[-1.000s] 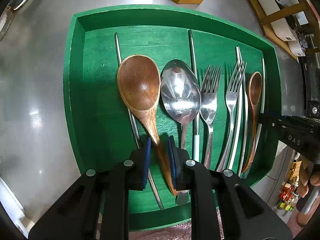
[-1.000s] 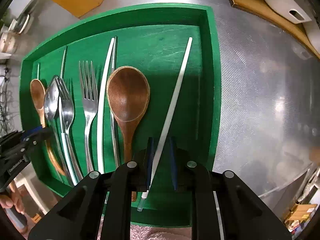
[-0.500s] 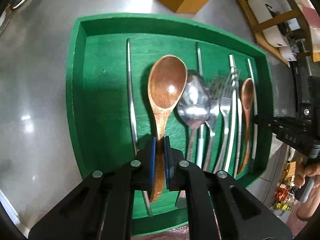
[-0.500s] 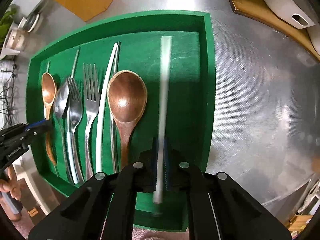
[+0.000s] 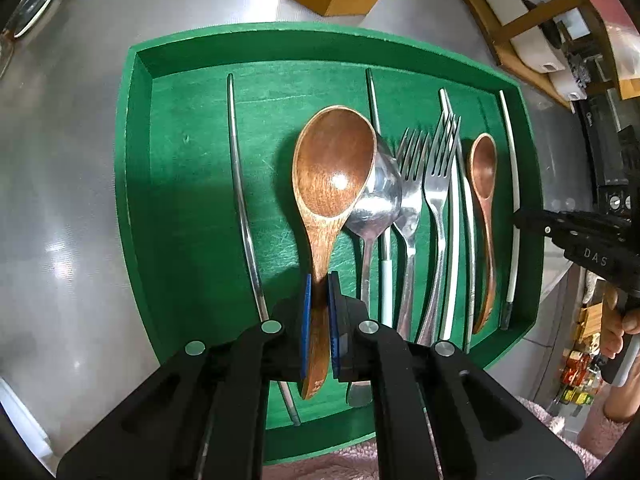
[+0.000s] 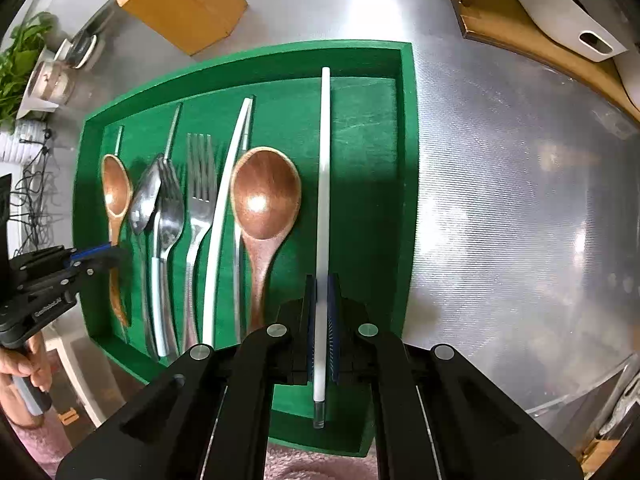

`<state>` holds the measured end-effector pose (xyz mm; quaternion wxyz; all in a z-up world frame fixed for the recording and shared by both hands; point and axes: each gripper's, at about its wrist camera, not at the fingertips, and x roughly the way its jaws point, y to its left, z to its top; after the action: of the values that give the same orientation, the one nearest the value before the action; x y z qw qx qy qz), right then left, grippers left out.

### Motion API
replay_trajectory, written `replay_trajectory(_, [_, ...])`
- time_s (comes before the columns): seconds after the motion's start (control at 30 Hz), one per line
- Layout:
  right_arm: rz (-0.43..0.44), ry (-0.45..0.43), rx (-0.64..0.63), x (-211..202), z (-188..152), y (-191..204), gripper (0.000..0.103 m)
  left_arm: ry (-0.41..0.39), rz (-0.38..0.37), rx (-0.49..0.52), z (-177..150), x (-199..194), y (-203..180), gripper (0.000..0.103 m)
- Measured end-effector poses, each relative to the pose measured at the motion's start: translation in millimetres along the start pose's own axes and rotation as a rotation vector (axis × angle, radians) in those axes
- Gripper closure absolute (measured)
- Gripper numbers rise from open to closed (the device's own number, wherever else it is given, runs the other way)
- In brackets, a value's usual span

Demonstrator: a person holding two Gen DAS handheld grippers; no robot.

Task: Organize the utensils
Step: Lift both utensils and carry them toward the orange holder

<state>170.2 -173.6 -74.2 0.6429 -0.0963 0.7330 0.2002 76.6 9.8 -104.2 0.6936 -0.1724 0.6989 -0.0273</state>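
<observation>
A green tray (image 5: 136, 208) holds several utensils side by side. My left gripper (image 5: 319, 280) is shut on the handle of a wooden spoon (image 5: 334, 160), which hangs above the tray and overlaps a metal spoon (image 5: 380, 204). My right gripper (image 6: 319, 280) is shut on a white chopstick (image 6: 325, 184), lifted so its far tip crosses the tray's back wall (image 6: 304, 60). A second wooden spoon (image 6: 266, 196), two forks (image 6: 200, 184) and more chopsticks (image 6: 224, 216) lie in the tray. The left gripper (image 6: 94, 254) shows at the left of the right wrist view.
The tray sits on a brushed metal table (image 6: 520, 200). A yellow wooden box (image 6: 184, 0) stands behind it. A wooden board with a white object (image 6: 552, 28) is at the back right. Cups and a plant (image 6: 24, 60) stand at the far left. A hand (image 6: 24, 360) grips the left handle.
Both grippers have closed, the left on the wooden spoon's handle, the right on the white chopstick. Spoon and chopstick swung from slanted to straight and rose off the tray floor.
</observation>
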Motion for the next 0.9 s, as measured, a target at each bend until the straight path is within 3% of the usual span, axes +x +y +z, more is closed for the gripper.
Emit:
replay_trajectory(0.27, [-0.017, 0.023, -0.018, 2, 3, 6, 0.097, 0.126, 0.153, 0.087, 18, 18, -23, 0.095])
replay_trajectory(0.47, [0.000, 0.025, -0.019, 2, 8, 7, 0.097, 0.145, 0.179, 0.128, 26, 21, -36, 0.096])
replay_trajectory(0.67, [0.081, -0.042, -0.032, -17, 9, -7, 0.097, 0.017, 0.085, 0.136, 17, 1, -38, 0.097])
replay_trajectory(0.9, [0.194, -0.208, -0.024, -43, -5, -25, 0.097, -0.258, -0.032, 0.145, -2, -42, -33, 0.097])
